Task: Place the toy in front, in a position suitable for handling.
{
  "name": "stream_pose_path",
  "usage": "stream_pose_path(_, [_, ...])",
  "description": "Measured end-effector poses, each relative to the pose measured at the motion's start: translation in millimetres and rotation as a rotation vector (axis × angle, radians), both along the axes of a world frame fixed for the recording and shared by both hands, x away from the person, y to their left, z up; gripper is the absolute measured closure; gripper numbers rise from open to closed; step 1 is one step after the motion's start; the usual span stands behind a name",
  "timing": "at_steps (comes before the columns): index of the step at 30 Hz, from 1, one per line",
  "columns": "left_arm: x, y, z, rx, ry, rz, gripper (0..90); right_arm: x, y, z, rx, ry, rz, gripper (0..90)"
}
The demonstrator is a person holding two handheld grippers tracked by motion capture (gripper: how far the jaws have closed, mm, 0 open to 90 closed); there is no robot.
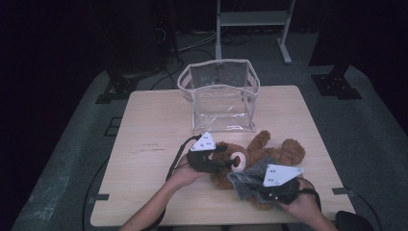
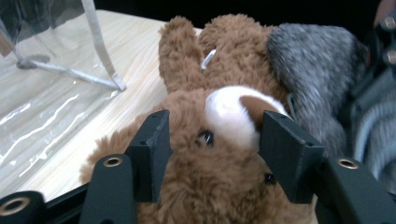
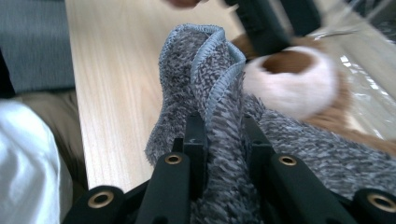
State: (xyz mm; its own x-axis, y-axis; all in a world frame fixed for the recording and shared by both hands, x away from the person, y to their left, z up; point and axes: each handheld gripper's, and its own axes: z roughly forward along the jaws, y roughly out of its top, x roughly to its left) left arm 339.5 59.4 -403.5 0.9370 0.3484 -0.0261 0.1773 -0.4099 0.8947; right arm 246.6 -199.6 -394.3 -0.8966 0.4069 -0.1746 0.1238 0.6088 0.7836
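Brown plush teddy bear lies on back just before clear plastic pouch. Left gripper jaws loosely straddle its head; right gripper pinches grey fleece cloth draped over bear. Best: steady head, draw cloth slowly.

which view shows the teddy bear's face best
The left gripper view: the teddy bear's muzzle and eye sit close up between the jaws. The high view shows the whole bear small, partly under the grey cloth. The right gripper view catches its blurred muzzle.

each black gripper carries a grey three-cornered plate, brass-ringed screw holes by its black fingers, and a trailing black cable.
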Motion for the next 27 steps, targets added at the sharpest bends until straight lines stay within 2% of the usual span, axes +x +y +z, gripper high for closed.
stream_pose_path(6, [1.5,0.2,-0.7,-0.011,0.003,0.004,35.0,9.1,-28.5,6.6,0.091,0.038,-0.083,75.7])
stream_pose_path(9, [-2.2,-0.6,-0.3,-0.026,0.0,-0.007,33.1,10.8,-39.0,10.2,0.14,0.056,-0.103,75.7])
stream_pose_path(12, [-7.0,-6.2,0.7,-0.027,-0.016,-0.028,28.4,11.1,-46.1,14.1,0.154,0.056,-0.132,75.7])
stream_pose_path(14, [-10.7,-11.9,-0.1,-0.014,-0.027,-0.046,26.3,12.4,-51.4,17.8,0.168,0.059,-0.155,75.7])
stream_pose_path(17, [-14.3,-20.7,-4.3,0.043,-0.06,-0.055,25.1,18.4,-56.9,20.5,0.181,0.07,-0.204,75.7])
stream_pose_path(20, [-15.4,-26.0,-7.4,0.067,-0.075,-0.048,24.6,27.1,-58.5,17.4,0.171,0.085,-0.241,75.7])
stream_pose_path(22, [-15.9,-28.5,-8.2,0.097,-0.095,-0.027,28.7,32.1,-59.3,14.4,0.162,0.101,-0.259,75.7])
stream_pose_path(25, [-16.5,-29.2,-9.3,0.125,-0.118,-0.025,32.9,34.6,-62.7,12.6,0.161,0.108,-0.274,75.7])
stream_pose_path(27, [-17.1,-28.8,-9.5,0.13,-0.118,-0.022,34.6,35.4,-66.6,13.0,0.147,0.101,-0.291,75.7])
